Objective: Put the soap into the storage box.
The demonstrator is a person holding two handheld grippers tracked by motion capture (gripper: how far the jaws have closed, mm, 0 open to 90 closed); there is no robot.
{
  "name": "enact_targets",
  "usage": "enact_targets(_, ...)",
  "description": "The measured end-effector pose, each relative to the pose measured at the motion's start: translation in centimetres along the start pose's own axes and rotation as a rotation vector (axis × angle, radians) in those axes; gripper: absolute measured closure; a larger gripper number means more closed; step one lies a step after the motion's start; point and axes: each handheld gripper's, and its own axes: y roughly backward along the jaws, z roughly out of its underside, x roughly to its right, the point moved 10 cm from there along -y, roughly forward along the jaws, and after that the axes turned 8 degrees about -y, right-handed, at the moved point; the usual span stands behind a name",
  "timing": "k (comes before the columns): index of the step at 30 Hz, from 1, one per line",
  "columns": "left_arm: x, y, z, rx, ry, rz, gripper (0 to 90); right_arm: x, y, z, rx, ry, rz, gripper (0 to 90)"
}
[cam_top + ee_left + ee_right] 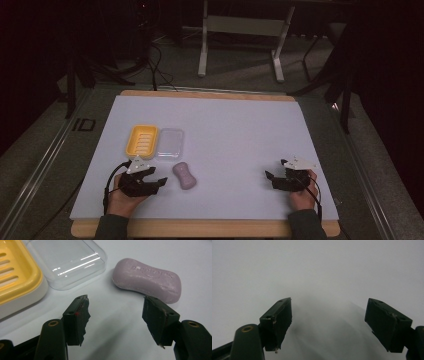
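Here the bench (235, 130) carries everything, its pale sheet spread across the top. On its left part sits a yellow soap dish (142, 140), with a clear lid (170, 142) touching its right side. The left hand-held gripper (161, 183) rests near the front edge, jaws parted and holding nothing. The right hand-held gripper (270, 176) lies well apart on the right, jaws spread wide over bare sheet. The purple soap bar (184, 175) lies just beyond the left gripper's tips, below the lid, untouched.
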Motion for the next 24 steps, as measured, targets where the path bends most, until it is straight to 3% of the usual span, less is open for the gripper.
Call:
enact_targets(7,0.5,0.0,-0.2,-0.027,-0.021,0.008,34.9,0.1,0.0,0.0,0.007,-0.002,0.012,21.2)
enact_targets(24,0.6,0.1,-1.1,-0.041,0.003,0.005,34.7,0.2,0.2,-0.1,0.020,-0.011,0.019,20.6)
